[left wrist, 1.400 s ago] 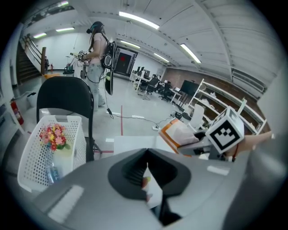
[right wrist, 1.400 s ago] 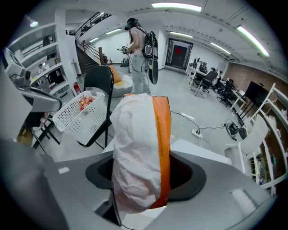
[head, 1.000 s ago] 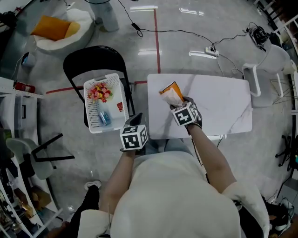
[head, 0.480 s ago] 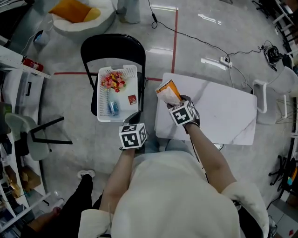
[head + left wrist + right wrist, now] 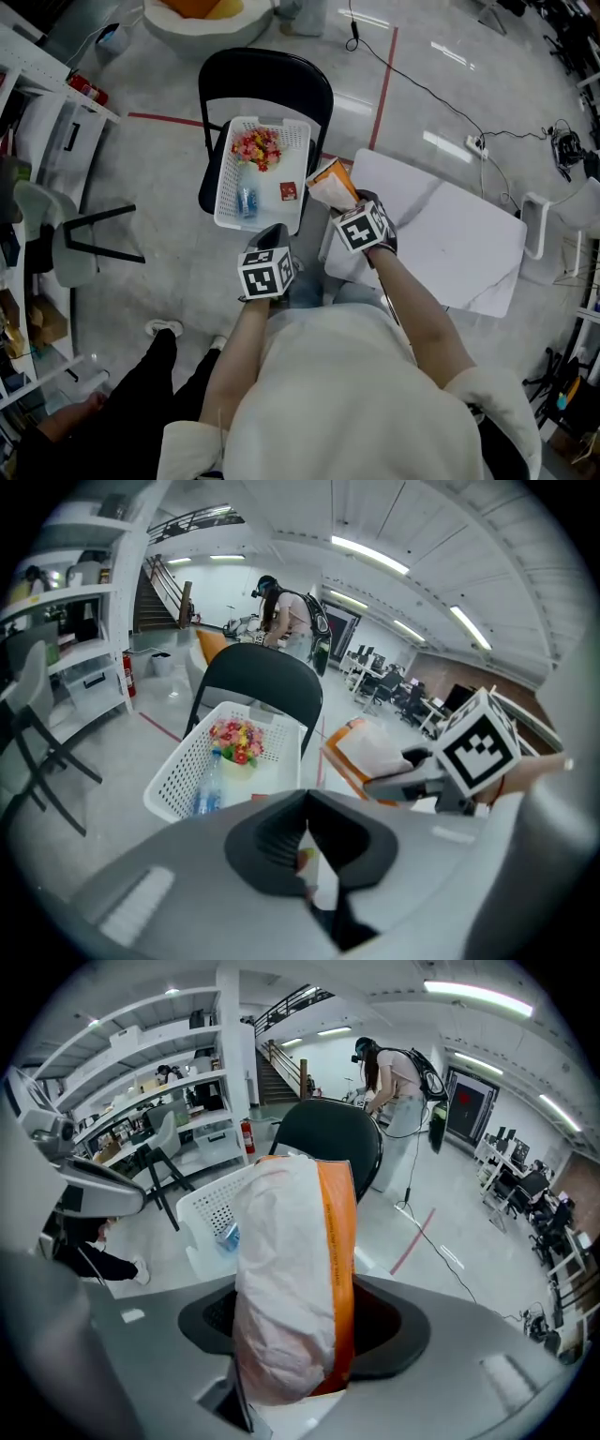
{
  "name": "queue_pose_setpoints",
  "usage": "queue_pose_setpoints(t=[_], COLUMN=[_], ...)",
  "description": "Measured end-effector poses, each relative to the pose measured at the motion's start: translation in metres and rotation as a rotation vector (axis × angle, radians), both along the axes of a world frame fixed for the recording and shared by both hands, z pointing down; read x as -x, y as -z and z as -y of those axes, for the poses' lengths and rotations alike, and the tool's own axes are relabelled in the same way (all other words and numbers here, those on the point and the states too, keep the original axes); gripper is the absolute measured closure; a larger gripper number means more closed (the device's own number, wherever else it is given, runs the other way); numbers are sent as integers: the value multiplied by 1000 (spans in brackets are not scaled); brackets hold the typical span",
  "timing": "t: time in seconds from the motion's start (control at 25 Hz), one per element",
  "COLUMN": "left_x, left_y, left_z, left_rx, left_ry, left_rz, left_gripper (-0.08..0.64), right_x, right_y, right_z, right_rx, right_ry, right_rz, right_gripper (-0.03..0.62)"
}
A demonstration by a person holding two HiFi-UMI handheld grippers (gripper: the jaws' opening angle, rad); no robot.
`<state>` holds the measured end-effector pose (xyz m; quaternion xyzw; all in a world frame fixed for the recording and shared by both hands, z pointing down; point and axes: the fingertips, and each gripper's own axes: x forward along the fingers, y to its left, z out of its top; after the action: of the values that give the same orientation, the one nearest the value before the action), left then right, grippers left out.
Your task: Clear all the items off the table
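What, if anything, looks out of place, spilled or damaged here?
Nothing stands out. The white basket sits on the black chair, contents inside; the right gripper holds the orange-and-white bag, unspilled.

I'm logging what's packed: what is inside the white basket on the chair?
A flower bunch, a clear bottle and a small red packet lie in the basket. Anything under the flower bunch is covered.

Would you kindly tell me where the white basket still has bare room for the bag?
In the basket, the bare floor is the middle strip between the bottle by the left wall and the red packet by the right wall, down to the near rim. The far end is crowded with flowers. The table looks bare.
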<state>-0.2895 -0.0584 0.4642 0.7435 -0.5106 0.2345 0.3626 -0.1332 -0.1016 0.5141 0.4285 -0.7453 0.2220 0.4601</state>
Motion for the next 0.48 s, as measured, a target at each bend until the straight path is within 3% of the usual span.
queue_pose_setpoints(t=[0.48], left_x=[62], left_y=[-11], left_z=[-1], left_rx=[21], left_ry=[127], left_rz=[-1], left_gripper=[552], right_x=[82], right_y=[-9], right_z=[19], right_rx=[18], right_ry=[149], right_rz=[11], right_gripper=[298])
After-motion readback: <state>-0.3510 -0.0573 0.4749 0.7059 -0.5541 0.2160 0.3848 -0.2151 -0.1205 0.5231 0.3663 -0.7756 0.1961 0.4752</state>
